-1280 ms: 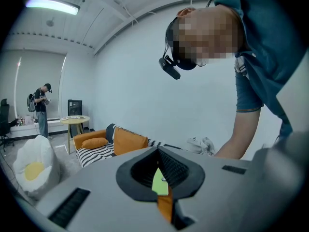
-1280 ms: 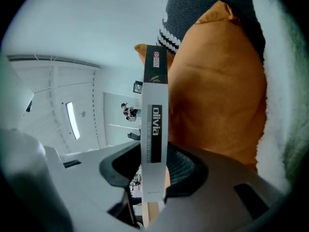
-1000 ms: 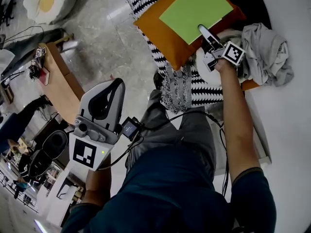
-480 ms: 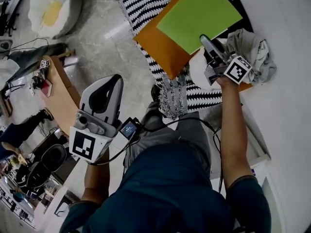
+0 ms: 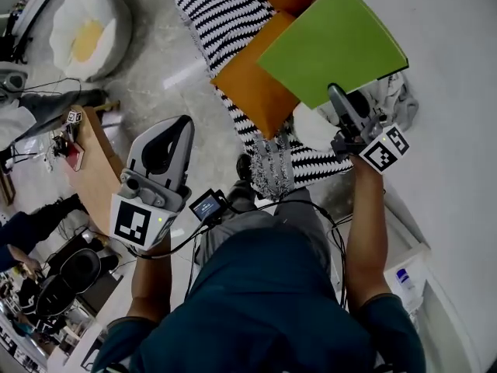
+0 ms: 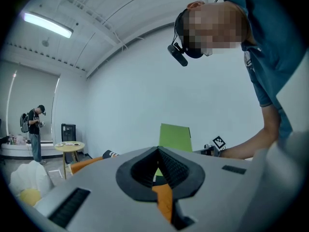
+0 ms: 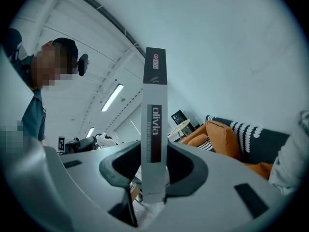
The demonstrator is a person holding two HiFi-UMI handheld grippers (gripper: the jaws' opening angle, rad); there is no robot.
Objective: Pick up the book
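Observation:
The book (image 5: 334, 45) has a bright green cover and a white spine. It hangs in the air above the orange cushion (image 5: 248, 92), tilted, with my right gripper (image 5: 337, 93) shut on its near edge. The right gripper view shows the book's spine (image 7: 154, 124) standing upright between the jaws of my right gripper (image 7: 153, 154), which press on both sides. My left gripper (image 5: 183, 126) is off to the left over the floor, jaws together and nothing in them. In the left gripper view, my left gripper (image 6: 157, 150) points level toward the green book (image 6: 175, 138).
A black-and-white striped blanket (image 5: 225, 14) covers the sofa under two orange cushions. A grey cloth (image 5: 397, 93) lies behind the right gripper. A white pouf (image 5: 85, 29) and a wooden side table (image 5: 97, 169) stand to the left. A person (image 6: 34, 127) stands farther off.
The right gripper has raised the book off the orange cushion and rolled it, so the cover now tilts up. The left gripper has risen a little.

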